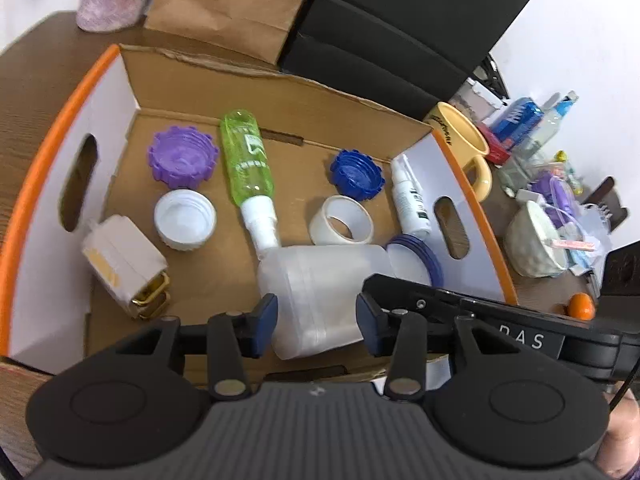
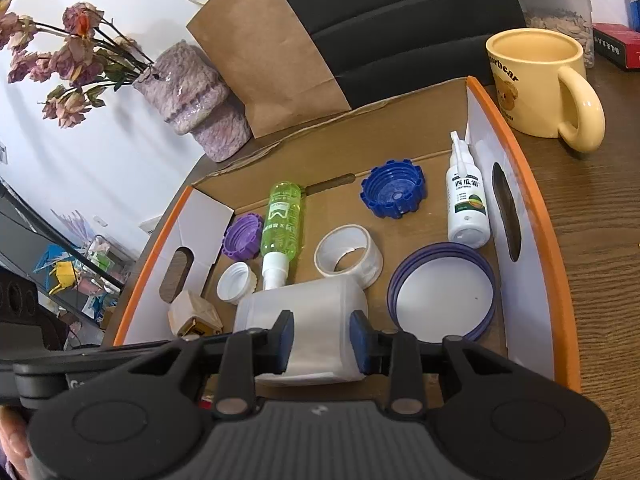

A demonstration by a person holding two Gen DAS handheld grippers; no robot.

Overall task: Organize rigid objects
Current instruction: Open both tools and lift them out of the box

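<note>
A cloudy-white, see-through plastic jug [image 1: 320, 280] is laid on its side in the cardboard box [image 1: 48, 152], cap end hidden. It's pinched between the right tongs [image 2: 322, 340]. The left tongs [image 1: 316, 320] are parted narrowly around its near end, with no pressing made out. A green spray bottle [image 1: 246, 160] is seen just beyond both tongs.

"西瓜霜" on the small white bottle [image 2: 467, 204]; partly hidden "…erbear" on the yellow mug [image 2: 536, 80].
</note>
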